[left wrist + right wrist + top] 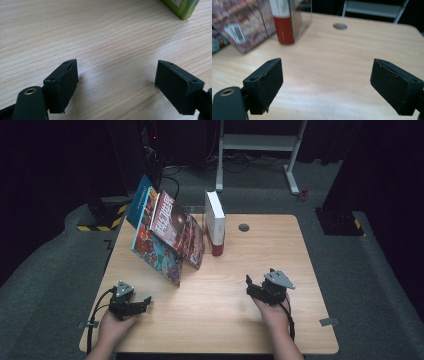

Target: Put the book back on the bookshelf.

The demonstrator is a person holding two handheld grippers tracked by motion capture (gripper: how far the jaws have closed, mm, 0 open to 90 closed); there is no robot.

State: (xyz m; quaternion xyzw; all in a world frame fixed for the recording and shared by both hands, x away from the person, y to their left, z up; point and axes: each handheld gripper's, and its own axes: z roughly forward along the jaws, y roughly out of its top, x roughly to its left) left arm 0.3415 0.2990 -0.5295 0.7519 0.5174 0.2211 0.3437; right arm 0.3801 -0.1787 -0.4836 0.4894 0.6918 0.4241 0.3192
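Observation:
Several books lean against each other at the back left of the wooden table (235, 315): a colourful comic-style book (156, 251) in front, a dark red-covered book (176, 226) behind it. An upright white book with a red spine base (215, 222) stands to their right, also seen as the white and red book (283, 22). My left gripper (146, 302) is open near the front left, over bare wood (115, 72). My right gripper (248, 284) is open at the front right, pointing toward the books, with nothing between its pads (268, 85).
A round grey cable grommet (244, 227) sits in the table's back centre, shown too as the grommet (340, 26). A green book corner (182, 7) lies ahead of the left gripper. A white frame stand (260, 142) is on the floor beyond the table.

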